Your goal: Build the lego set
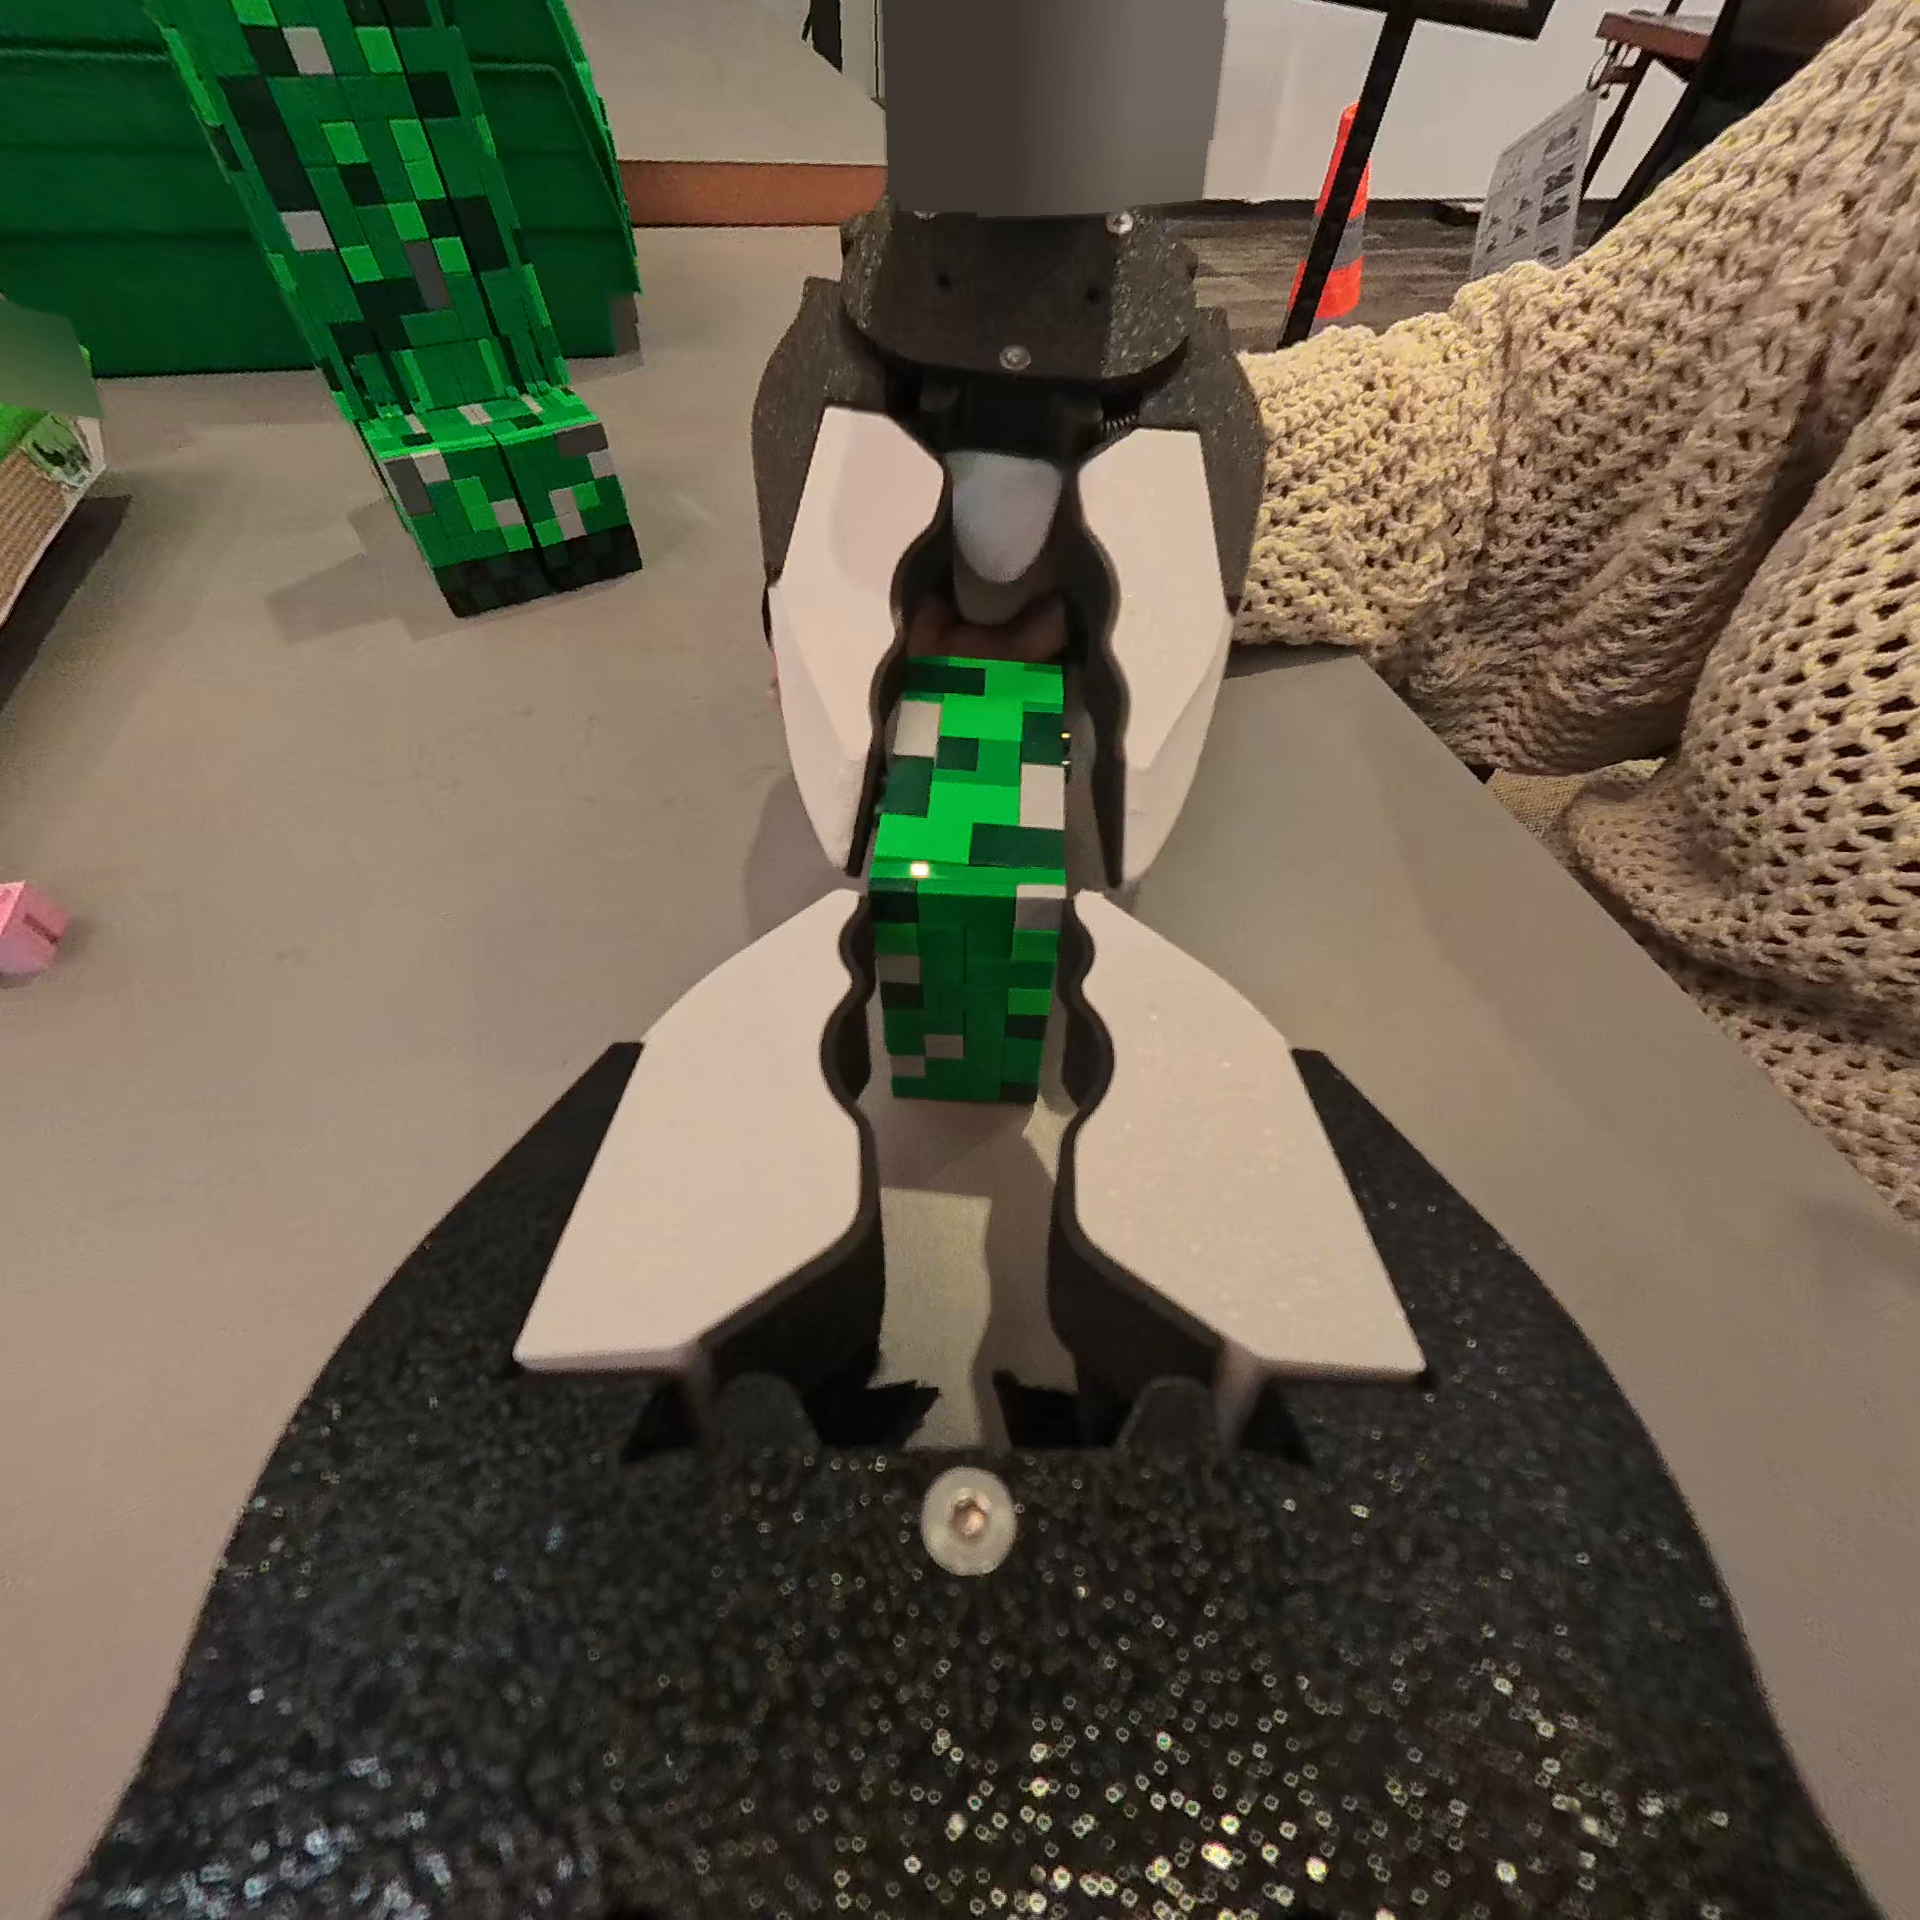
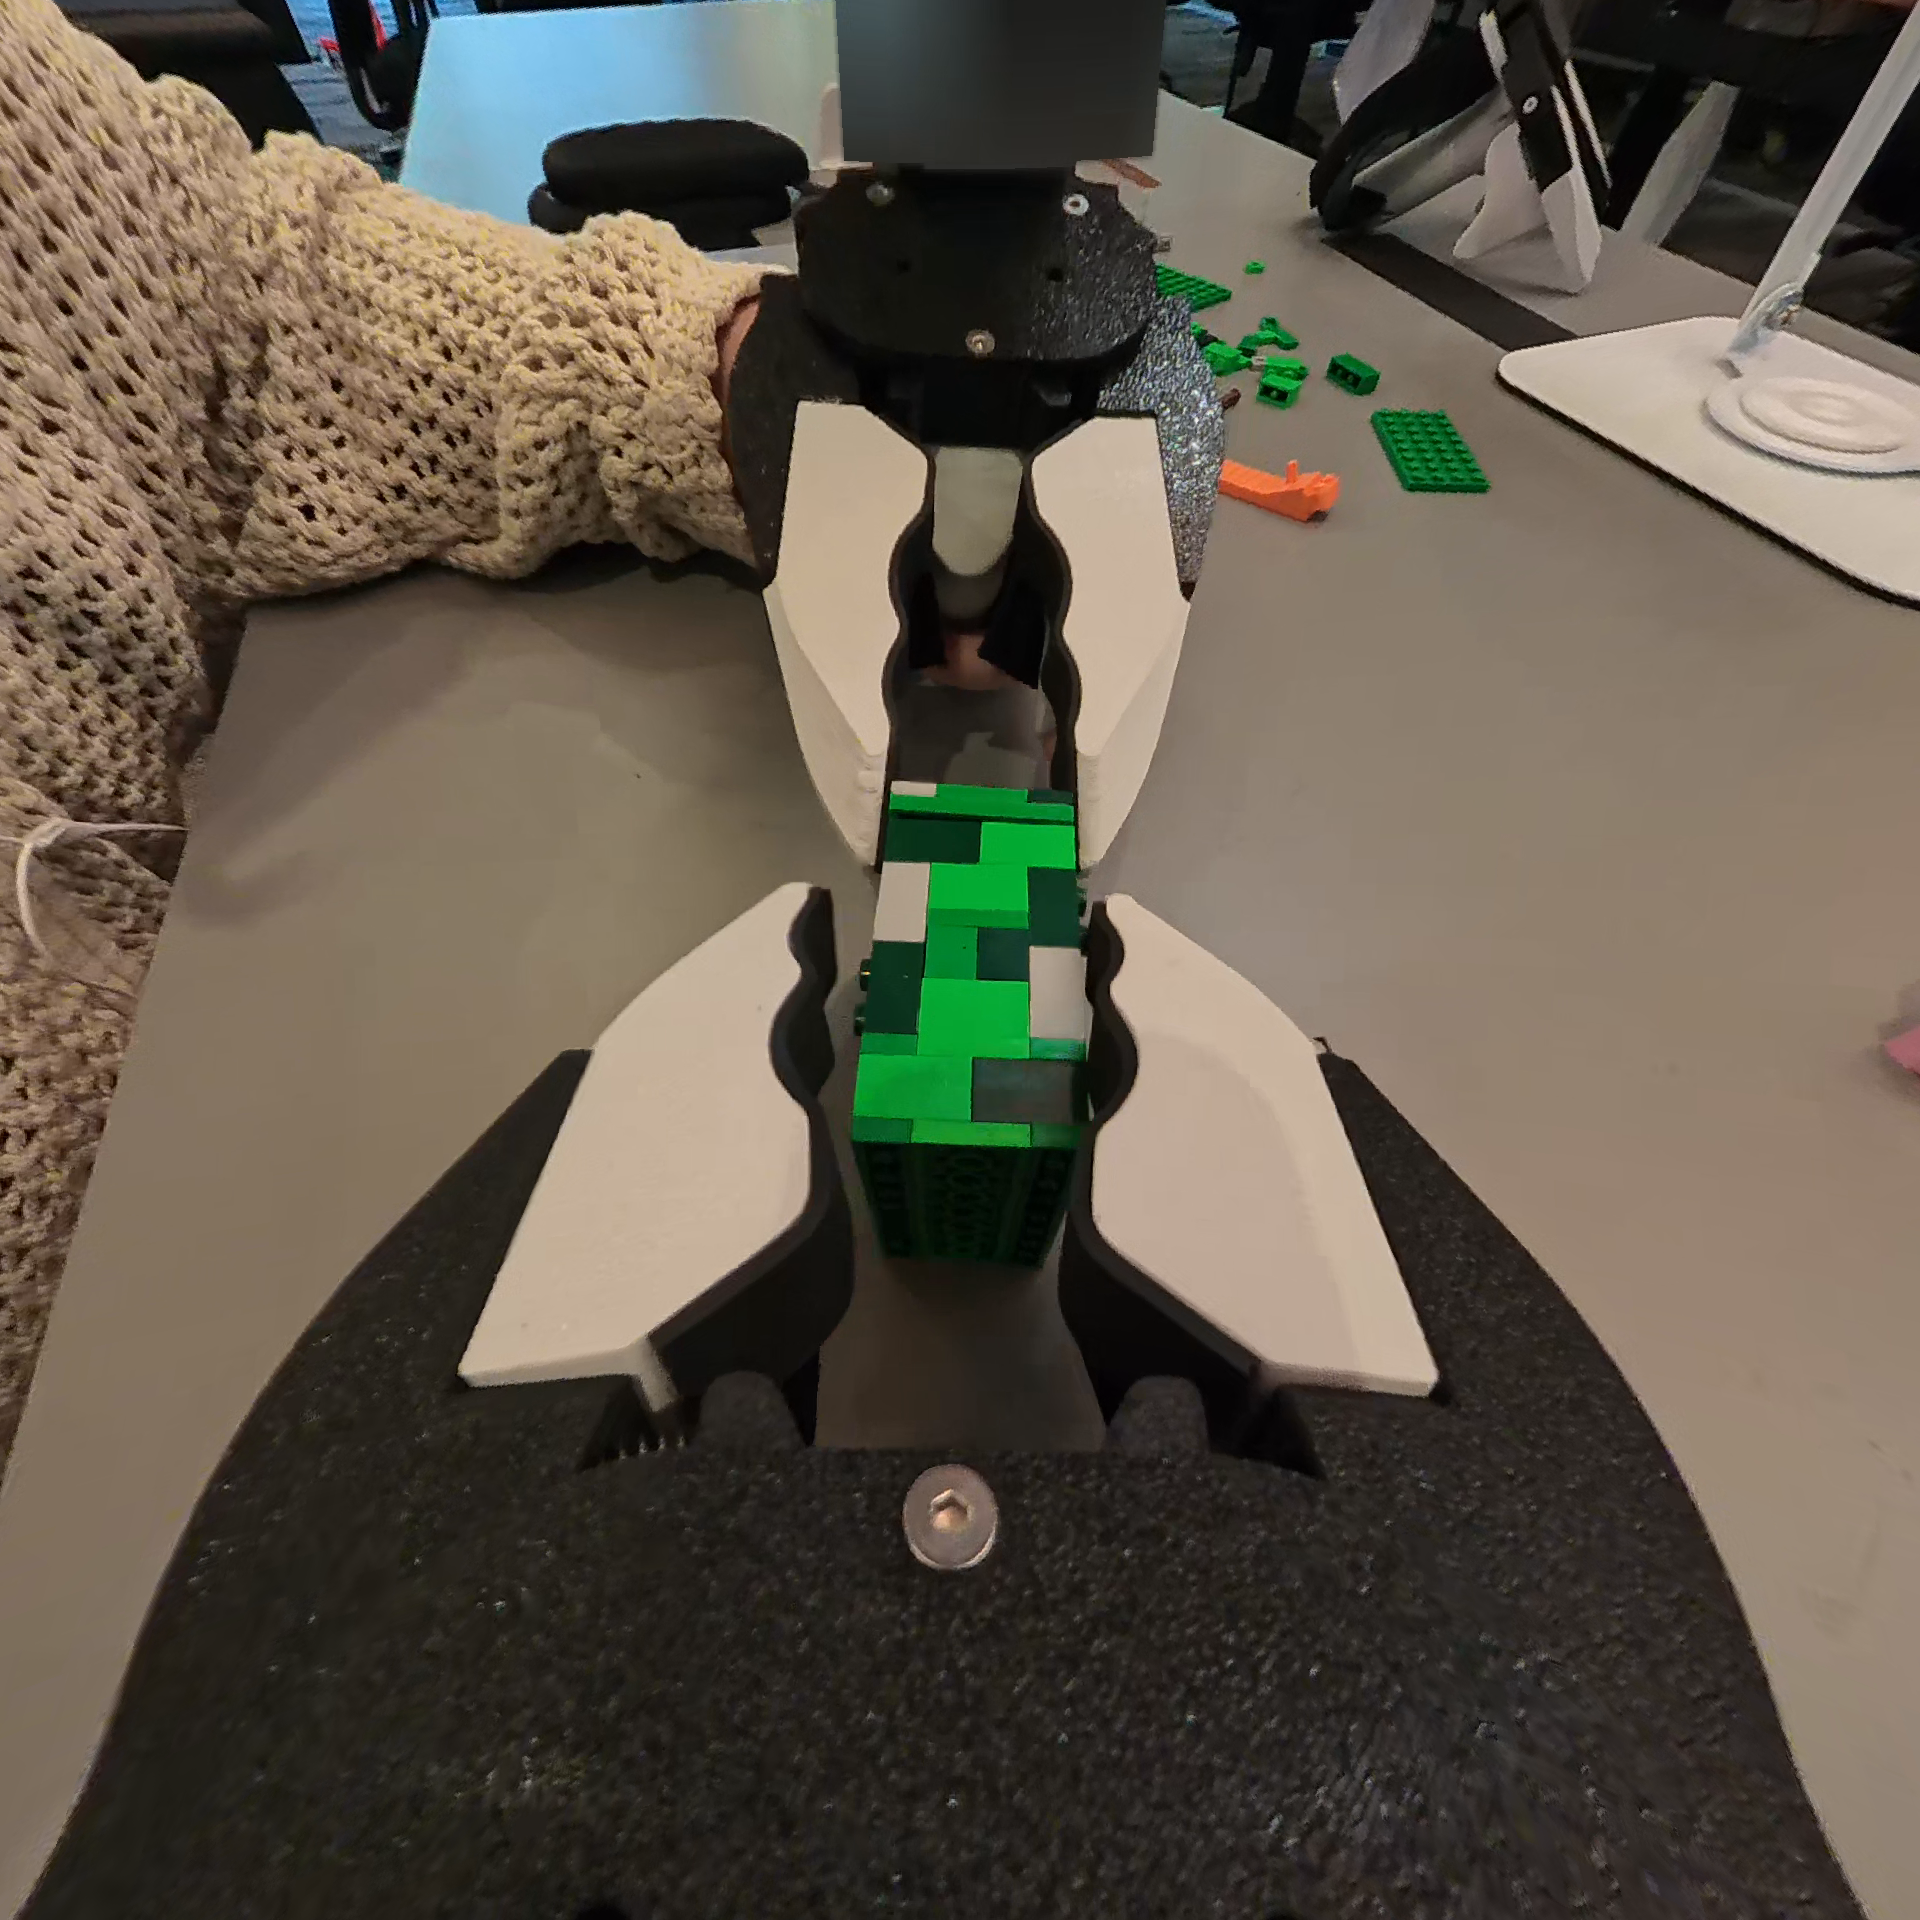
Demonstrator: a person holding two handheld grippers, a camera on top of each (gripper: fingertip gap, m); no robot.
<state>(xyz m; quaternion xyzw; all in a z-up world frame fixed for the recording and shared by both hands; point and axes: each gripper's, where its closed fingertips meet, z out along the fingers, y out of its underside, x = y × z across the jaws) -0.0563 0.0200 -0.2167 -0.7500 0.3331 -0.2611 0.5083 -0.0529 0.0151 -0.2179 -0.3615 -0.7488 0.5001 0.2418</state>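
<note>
A green pixel-patterned lego block (image 1: 966, 987) with grey and dark green tiles is held lengthwise between both grippers, a little above the grey table (image 1: 416, 831). My left gripper (image 1: 961, 925) is shut on its near end. My right gripper (image 1: 977, 831) faces it and is shut on the far end. In the right wrist view the block (image 2: 971, 1018) shows its studded underside toward the camera, with my right gripper (image 2: 961, 914) shut on it and the left gripper (image 2: 982, 831) clamped on the other end.
A tall built green lego figure (image 1: 436, 312) stands at the back left before a green box (image 1: 104, 208). Loose green bricks (image 2: 1278, 364), a green plate (image 2: 1429, 449) and an orange separator tool (image 2: 1278, 488) lie nearby. A white lamp base (image 2: 1808, 416) and knit sleeves (image 1: 1558, 520) border the space. Both grippers' tips are close together, under 4 cm apart.
</note>
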